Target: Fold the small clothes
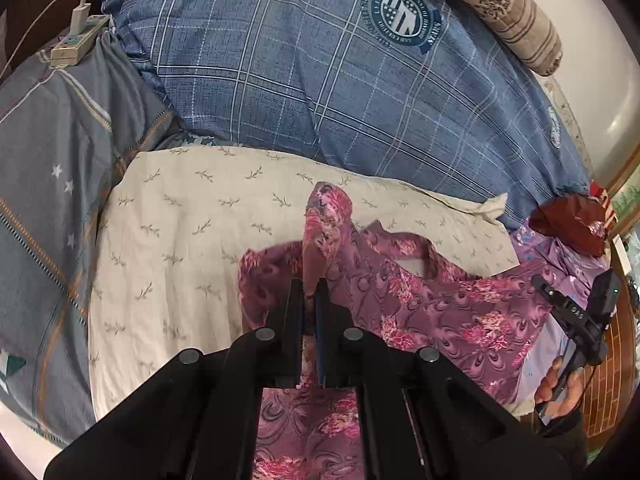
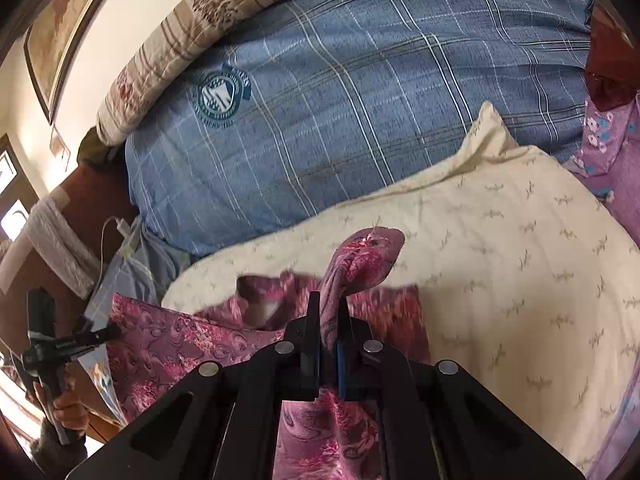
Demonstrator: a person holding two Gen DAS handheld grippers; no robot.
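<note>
A cream pillow printed with small grey sprigs (image 1: 180, 216) fills the middle of the left wrist view, and on its lower right part lies the purple-and-pink floral garment of thin, swirled fabric (image 1: 440, 304). Behind the pillow, across the upper half of the frame, bulges a blue checked quilt with a round crest (image 1: 304, 64); a beige quilted roll with brown stripes (image 1: 508, 12) runs along the upper right. At upper left a white power strip with a charger plugged in (image 1: 74, 40) rests on a grey striped cover with white stars (image 1: 60, 152).

The left gripper (image 1: 310, 292) has its black fingers pressed together on a strip of the garment, which rises past the tips and curls over. In the right wrist view the right gripper (image 2: 329, 316) is likewise clamped on a bunched fold of the same cloth (its end flops over toward the right). The other gripper shows at each frame's edge, gripped by a hand (image 1: 560, 388). At far right a lilac flowered cloth (image 2: 608, 136) borders the pillow.
</note>
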